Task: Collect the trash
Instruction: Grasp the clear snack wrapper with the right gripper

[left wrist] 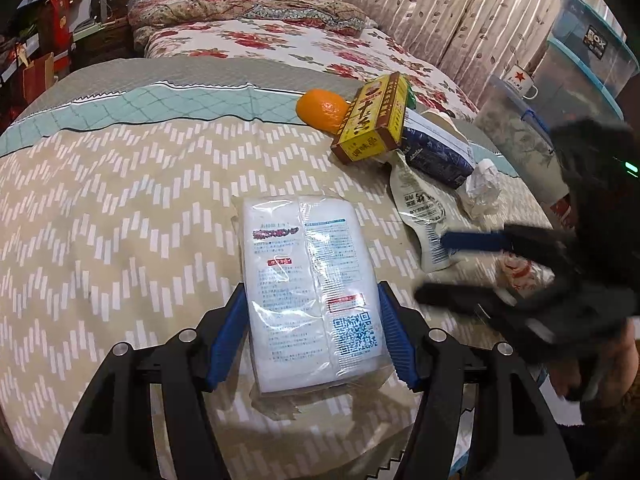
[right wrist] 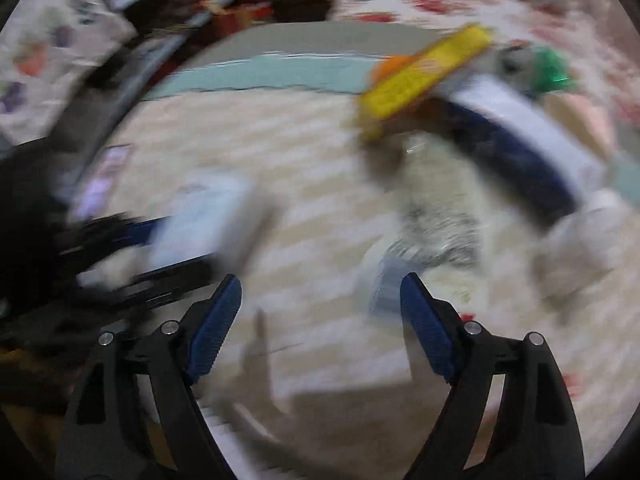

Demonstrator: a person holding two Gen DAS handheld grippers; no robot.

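One flat, glossy plastic-wrapped white packet [left wrist: 312,292] lies on the zigzag quilt [left wrist: 120,220], clamped between the left tongs' [left wrist: 312,340] ribbed blue pads [left wrist: 228,336]. The right tongs [right wrist: 320,320] gape empty near a crinkled pouch [left wrist: 424,216]. By the quilt's far edge sit one round orange [left wrist: 322,110], one yellow carton [left wrist: 372,120] and one crumpled tissue [left wrist: 482,188].

"BOX" stands on the clear storage bin [left wrist: 596,42]; a QR code marks the white packet [left wrist: 316,292].

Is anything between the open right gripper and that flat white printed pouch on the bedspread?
Nothing visible: the right gripper is open, with the flat white printed pouch just ahead; only bare chevron-patterned bedspread lies between, though the right view is blurred.
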